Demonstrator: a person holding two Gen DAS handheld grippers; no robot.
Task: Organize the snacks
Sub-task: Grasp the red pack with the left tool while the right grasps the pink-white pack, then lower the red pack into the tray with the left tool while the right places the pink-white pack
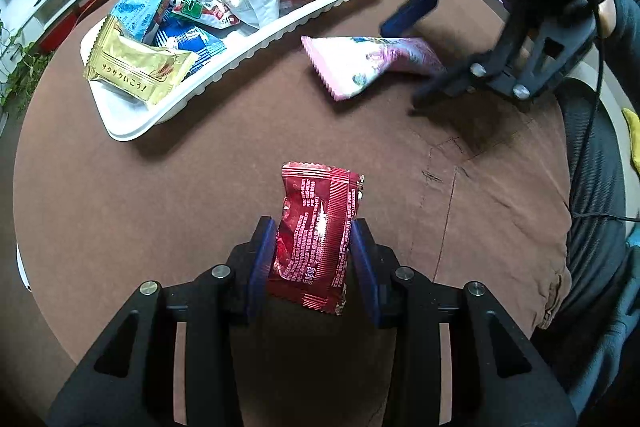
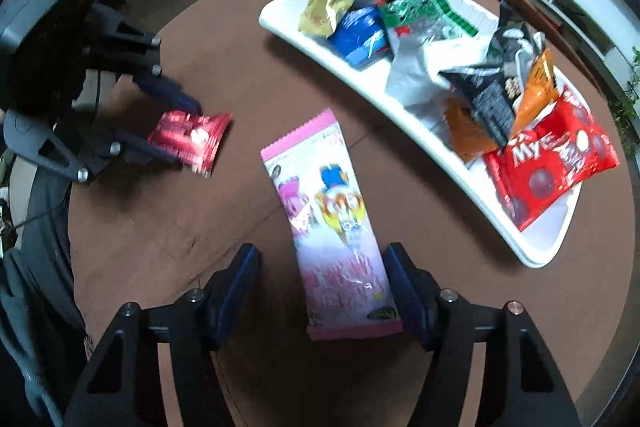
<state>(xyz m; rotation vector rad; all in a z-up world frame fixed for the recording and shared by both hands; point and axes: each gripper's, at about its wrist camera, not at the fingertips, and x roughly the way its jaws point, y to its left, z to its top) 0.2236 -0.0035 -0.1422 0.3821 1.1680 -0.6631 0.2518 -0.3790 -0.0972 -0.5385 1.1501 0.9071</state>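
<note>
Snacks: two loose packets outside the white tray [image 1: 224, 71]; the rest piled in it, crinkled foil and plastic in gold, blue, green, black, orange, red

Left gripper [image 1: 312, 263]: pads pressed on both sides of a small red foil packet [image 1: 316, 231], glossy, crimped ends, lifted clear of the brown tabletop [image 1: 160, 187]. Tray lies ahead and to the left in the left wrist view

Right gripper [image 2: 322, 279]: jaws partly open, straddling the near end of the pink packet [image 2: 332, 227]. Right-hand pad looks touching or nearly touching its edge; left-hand pad stands apart with tabletop showing between. Not gripped yet, by my reading

Pink packet: long, flat, smooth printed film with serrated ends, lying on the tabletop. Long axis runs away from the right gripper, roughly along its pointing line, so the jaws would close across the narrow width. Right hand is much the nearer; tray sits beyond and to the right
</note>
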